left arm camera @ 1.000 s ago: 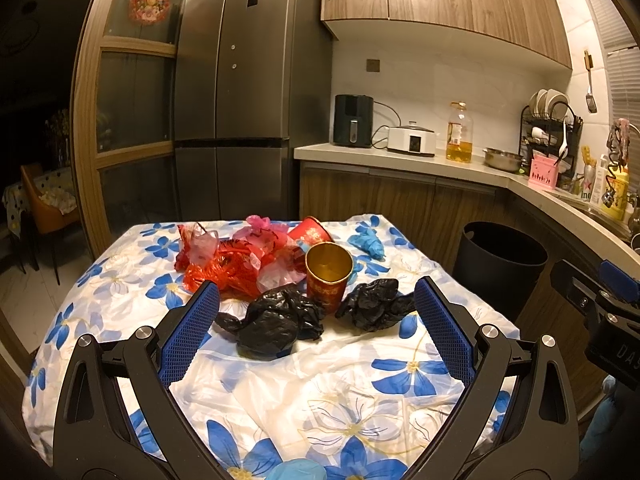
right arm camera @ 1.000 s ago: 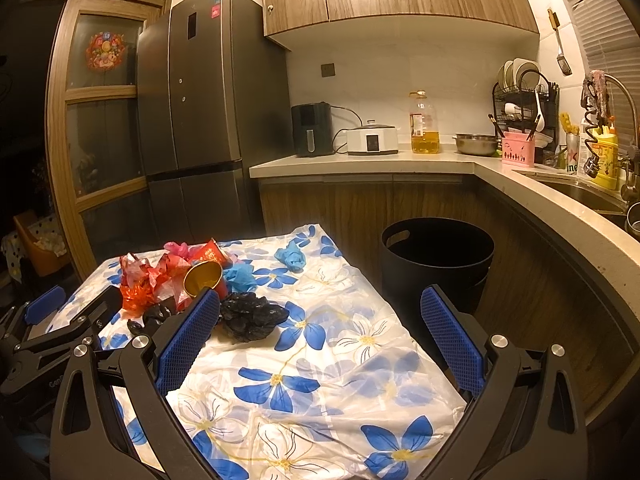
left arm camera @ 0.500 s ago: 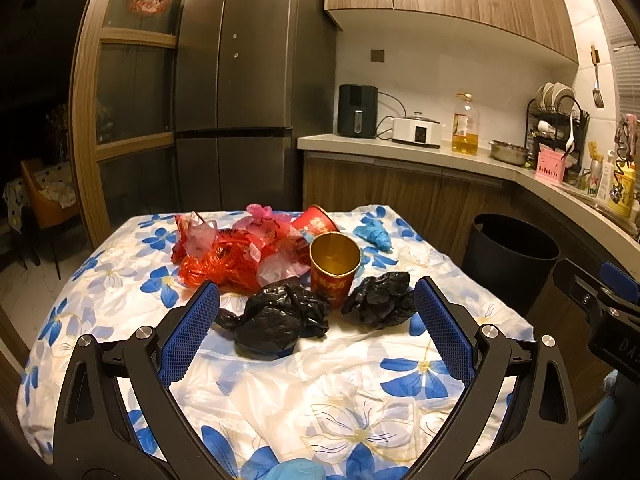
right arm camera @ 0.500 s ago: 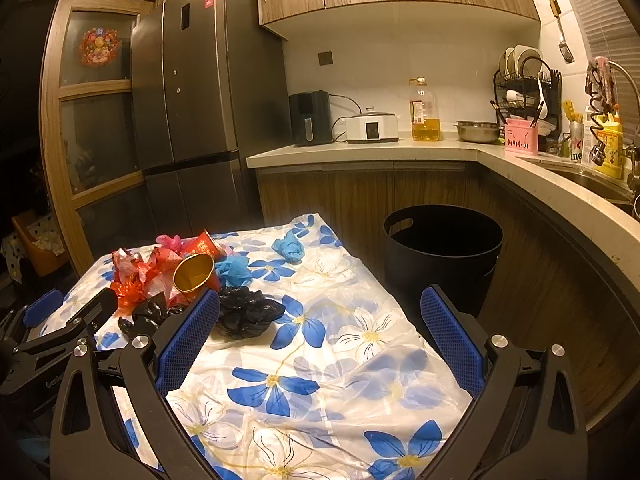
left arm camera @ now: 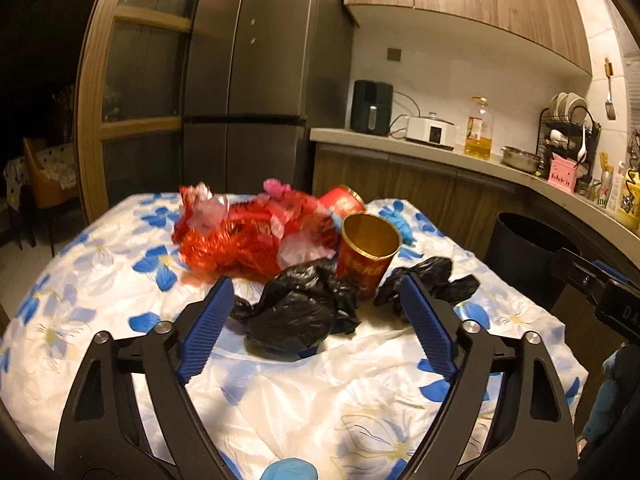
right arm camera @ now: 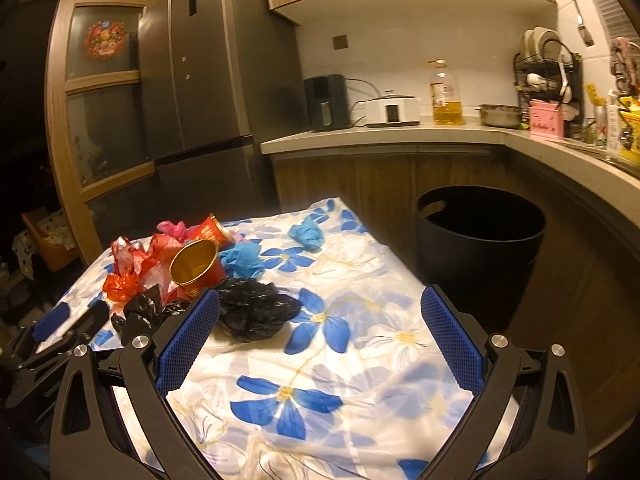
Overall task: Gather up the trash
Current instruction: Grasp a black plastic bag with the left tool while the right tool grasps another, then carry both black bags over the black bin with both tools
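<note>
Trash lies on a table under a blue-flowered cloth (left arm camera: pixel 100 280). A crumpled black bag (left arm camera: pixel 296 312) sits between the fingers of my left gripper (left arm camera: pixel 316 282), whose jaws are closing; the pads do not touch it. Behind it stands a red and gold paper cup (left arm camera: pixel 366 256), with a second black bag (left arm camera: pixel 428 280) to its right and red plastic wrappers (left arm camera: pixel 240 240) to its left. My right gripper (right arm camera: pixel 320 292) stands open over the cloth, its left finger just beside that second black bag (right arm camera: pixel 252 312). Blue wads (right arm camera: pixel 306 236) lie farther back.
A black bin (right arm camera: pixel 480 240) stands on the floor right of the table, below the kitchen counter (right arm camera: pixel 400 136). A tall fridge (left arm camera: pixel 248 80) and a wooden door frame are behind the table. A second red cup (left arm camera: pixel 340 200) lies on its side.
Both grippers have come forward and down toward the trash pile. The left jaws have narrowed a little around the near black bag. The trash has not moved.
</note>
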### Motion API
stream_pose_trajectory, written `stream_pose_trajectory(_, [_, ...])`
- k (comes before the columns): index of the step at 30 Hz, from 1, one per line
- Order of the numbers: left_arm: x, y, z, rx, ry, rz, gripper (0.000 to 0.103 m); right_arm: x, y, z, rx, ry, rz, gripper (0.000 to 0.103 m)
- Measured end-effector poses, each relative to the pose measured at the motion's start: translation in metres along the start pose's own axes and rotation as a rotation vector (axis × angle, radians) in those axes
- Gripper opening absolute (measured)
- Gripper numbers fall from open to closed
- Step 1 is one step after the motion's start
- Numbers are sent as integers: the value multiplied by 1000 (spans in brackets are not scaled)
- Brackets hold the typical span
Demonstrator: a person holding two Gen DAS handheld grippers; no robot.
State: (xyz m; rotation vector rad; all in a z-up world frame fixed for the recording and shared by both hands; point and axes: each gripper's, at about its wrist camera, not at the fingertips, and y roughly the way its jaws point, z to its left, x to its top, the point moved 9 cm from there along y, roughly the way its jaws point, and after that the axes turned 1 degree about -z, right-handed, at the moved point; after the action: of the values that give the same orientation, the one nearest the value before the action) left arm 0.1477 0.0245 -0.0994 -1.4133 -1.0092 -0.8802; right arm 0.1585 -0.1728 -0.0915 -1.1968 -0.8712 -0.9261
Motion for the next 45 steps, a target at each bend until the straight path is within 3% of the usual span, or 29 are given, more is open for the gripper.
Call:
stream_pose_trajectory(11, [-19, 59, 9, -5, -11, 92, 55, -11, 49, 34, 104, -67, 8, 97])
stream_pose_trajectory(19, [-35, 77, 17, -27, -36, 172, 17, -21, 84, 53, 146, -82, 45, 91])
stream_pose_trajectory(22, [-37, 78, 18, -40, -41, 179, 10, -26, 92, 58, 148, -100, 58, 82])
stream_pose_trajectory(29, [-37, 72, 17, -49, -35, 173, 3, -43, 112, 63, 156, -109, 124, 52])
stream_pose_trajectory(34, [-34, 67, 18, -40, -33, 163, 1, -44, 109, 66, 171, -120, 120, 34])
stream_pose_trajectory(35, [-32, 64, 18, -39, -34, 158, 1, -45, 108, 68, 178, -124, 122, 26])
stream_pose_trajectory(39, [-25, 53, 19, -33, -33, 136, 1, -45, 101, 68, 184, -129, 119, 16])
stream_pose_trajectory(45, [-8, 31, 18, -25, -27, 87, 1, -31, 76, 54, 184, -100, 74, 11])
